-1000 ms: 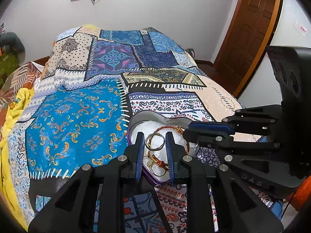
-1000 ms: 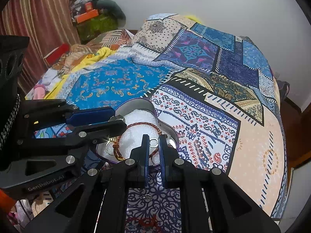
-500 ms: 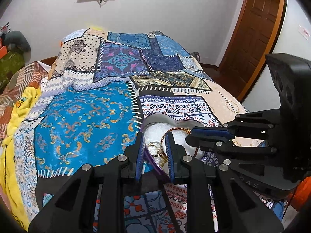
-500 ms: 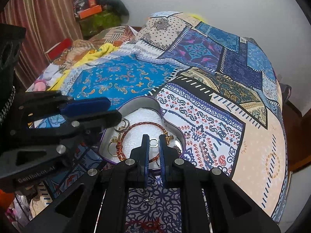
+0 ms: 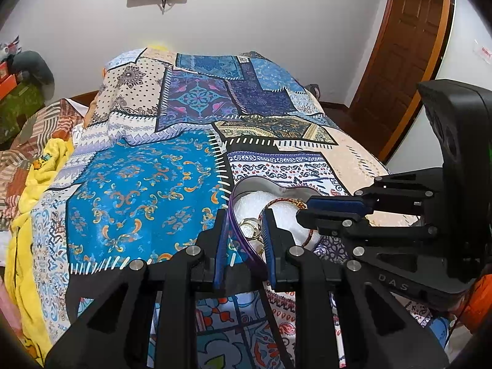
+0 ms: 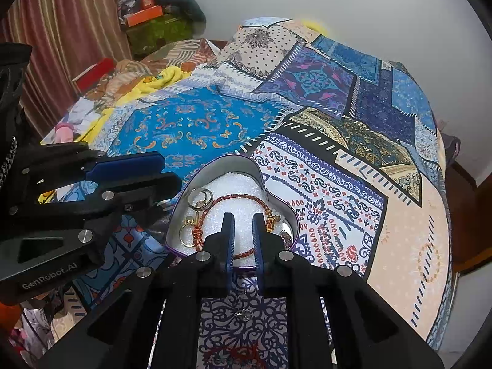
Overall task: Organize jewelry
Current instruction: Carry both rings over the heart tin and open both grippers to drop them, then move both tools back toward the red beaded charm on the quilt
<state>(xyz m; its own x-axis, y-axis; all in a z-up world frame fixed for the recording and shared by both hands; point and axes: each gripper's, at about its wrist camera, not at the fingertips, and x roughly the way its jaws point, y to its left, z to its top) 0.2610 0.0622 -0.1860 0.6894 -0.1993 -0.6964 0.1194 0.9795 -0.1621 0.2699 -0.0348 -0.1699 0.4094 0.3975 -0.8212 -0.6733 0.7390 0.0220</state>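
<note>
While a heart-shaped metal tin [image 6: 246, 169] with a purple rim sits on a patchwork bedspread [image 6: 200, 123], the right gripper [image 6: 243, 243] hovers over its near edge with jaws slightly apart, gripping nothing. Inside, on white padding, lie a red braided bracelet [image 6: 240, 198] and gold rings [image 6: 200, 198] at the left. The left gripper [image 5: 244, 240] has its jaws parted either side of the tin's left rim, not closed on it; a small silver charm [image 6: 244, 314] lies on the bedspread just outside the tin.
</note>
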